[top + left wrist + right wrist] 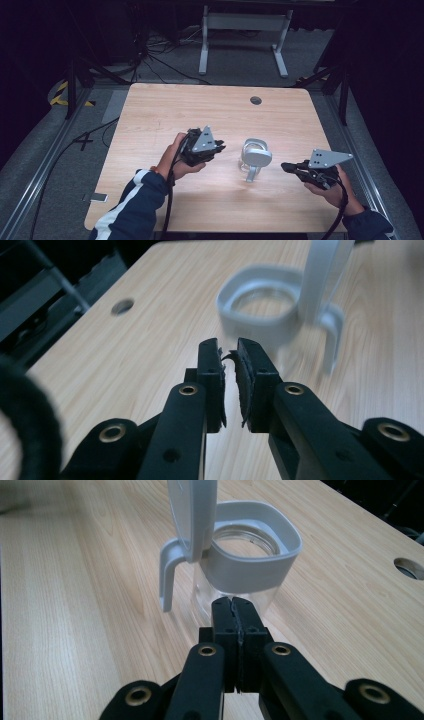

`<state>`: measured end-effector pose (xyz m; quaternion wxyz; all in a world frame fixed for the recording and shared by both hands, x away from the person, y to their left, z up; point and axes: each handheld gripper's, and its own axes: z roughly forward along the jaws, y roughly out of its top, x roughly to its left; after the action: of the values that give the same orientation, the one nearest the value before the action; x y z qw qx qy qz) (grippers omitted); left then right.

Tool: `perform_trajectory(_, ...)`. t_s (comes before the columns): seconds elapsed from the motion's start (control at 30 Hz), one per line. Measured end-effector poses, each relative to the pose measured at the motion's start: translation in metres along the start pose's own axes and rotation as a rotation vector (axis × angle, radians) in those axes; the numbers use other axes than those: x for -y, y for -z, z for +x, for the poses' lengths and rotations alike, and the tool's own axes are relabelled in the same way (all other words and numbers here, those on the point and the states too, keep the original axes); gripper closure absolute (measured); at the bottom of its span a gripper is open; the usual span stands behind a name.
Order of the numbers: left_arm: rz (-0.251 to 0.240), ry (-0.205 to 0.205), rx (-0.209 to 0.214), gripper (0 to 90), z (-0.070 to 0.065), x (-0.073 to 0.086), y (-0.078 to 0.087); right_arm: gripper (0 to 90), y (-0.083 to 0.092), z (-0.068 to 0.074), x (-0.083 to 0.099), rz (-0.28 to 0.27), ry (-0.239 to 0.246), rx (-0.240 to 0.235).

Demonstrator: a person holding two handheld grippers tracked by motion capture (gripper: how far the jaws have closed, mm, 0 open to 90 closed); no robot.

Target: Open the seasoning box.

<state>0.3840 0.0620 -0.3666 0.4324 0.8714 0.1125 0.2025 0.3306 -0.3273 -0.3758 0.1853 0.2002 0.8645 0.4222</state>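
Approach stage, I judged: the left gripper (218, 148), jaws narrow, and the right gripper (286, 167), jaws together, flanked the jug (254, 159); next, open them.

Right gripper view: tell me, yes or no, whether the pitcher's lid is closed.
No. The grey lid stands flipped up above the clear pitcher, whose round mouth is open.

Jug (255, 158) only obstacle, mid-table (165, 105), between grippers; wood around it bare.
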Motion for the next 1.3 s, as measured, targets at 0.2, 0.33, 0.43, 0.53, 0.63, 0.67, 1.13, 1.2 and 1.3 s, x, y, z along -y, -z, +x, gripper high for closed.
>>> perform_trajectory(0.2, 0.08, 0.083, -0.051, 79.0, 0.003, 0.05, 0.022, 90.0, 0.008, -0.001, 0.012, 0.025, -0.007, 0.043)
perform_trajectory(0.33, 0.144, 0.12, -0.089, 78.7, 0.003, 0.079, 0.033, 89.9, 0.012, -0.001, 0.023, 0.05, -0.016, 0.069)
perform_trajectory(0.43, 0.173, 0.134, -0.103, 77.2, 0.003, 0.091, 0.038, 89.8, 0.013, -0.002, 0.03, 0.06, -0.022, 0.082)
perform_trajectory(0.53, 0.201, 0.168, -0.116, 75.2, 0.001, 0.109, 0.044, 88.9, 0.015, -0.006, 0.042, 0.076, -0.037, 0.107)
perform_trajectory(0.63, 0.207, 0.228, -0.113, 69.1, 0.002, 0.124, 0.05, 81.5, 0.017, -0.009, 0.054, 0.078, -0.077, 0.14)
perform_trajectory(0.67, 0.207, 0.228, -0.113, 68.0, 0.002, 0.124, 0.05, 81.5, 0.017, -0.009, 0.054, 0.078, -0.077, 0.14)
perform_trajectory(1.13, 0.271, 0.355, -0.084, 35.4, 0.008, 0.156, 0.051, 50.4, 0.019, -0.019, 0.105, 0.105, -0.206, 0.193)
perform_trajectory(1.2, 0.285, 0.363, -0.099, 34.5, 0.009, 0.163, 0.047, 49.1, 0.017, -0.02, 0.112, 0.119, -0.226, 0.196)
perform_trajectory(1.3, 0.262, 0.399, -0.085, 30.9, 0.013, 0.168, 0.047, 47.1, 0.014, -0.021, 0.118, 0.128, -0.242, 0.196)
